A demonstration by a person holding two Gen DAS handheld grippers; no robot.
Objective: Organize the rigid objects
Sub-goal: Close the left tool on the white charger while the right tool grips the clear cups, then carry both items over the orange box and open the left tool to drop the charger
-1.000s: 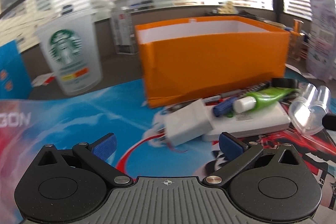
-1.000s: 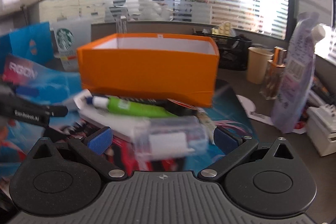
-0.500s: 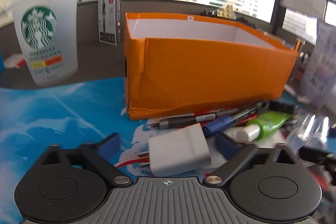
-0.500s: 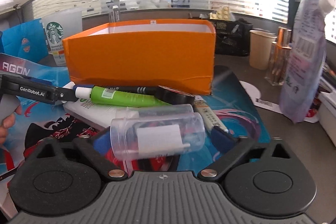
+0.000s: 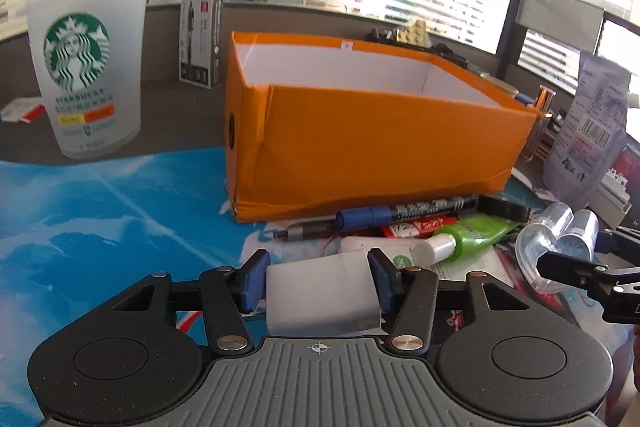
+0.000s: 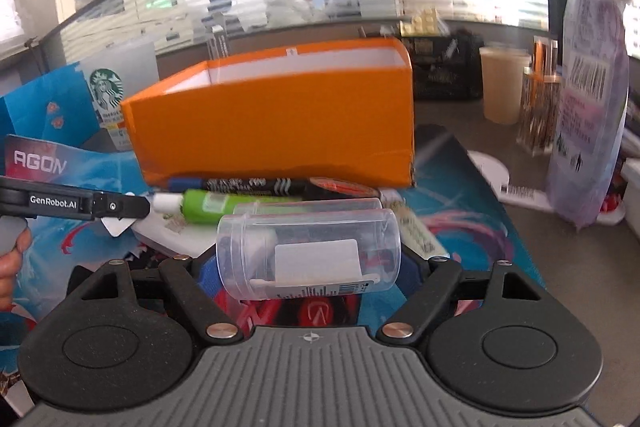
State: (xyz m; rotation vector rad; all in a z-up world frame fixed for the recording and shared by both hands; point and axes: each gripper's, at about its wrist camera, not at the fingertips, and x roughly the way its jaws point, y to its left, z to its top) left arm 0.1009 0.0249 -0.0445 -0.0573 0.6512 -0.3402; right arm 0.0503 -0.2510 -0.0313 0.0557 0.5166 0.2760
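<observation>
An open orange box [image 5: 380,131] stands on the blue mat; it also shows in the right wrist view [image 6: 276,131]. My left gripper [image 5: 318,285] is shut on a white charger block [image 5: 320,293], held in front of the box. My right gripper [image 6: 308,267] is shut on a clear plastic jar [image 6: 308,253] lying sideways between the fingers; the jar also shows in the left wrist view [image 5: 556,247]. In front of the box lie a blue-capped marker [image 5: 404,215], a green tube [image 5: 460,239] and a white power bank [image 5: 360,245].
A Starbucks cup [image 5: 84,79] stands left of the box, a pen carton [image 5: 202,35] behind it. A purple pouch [image 6: 592,99] and a beige cup [image 6: 502,83] stand to the right. The left gripper's arm [image 6: 76,205] reaches in from the left.
My left gripper closed on the white charger and lifted it. My right gripper closed on the clear jar and raised it off the pile.
</observation>
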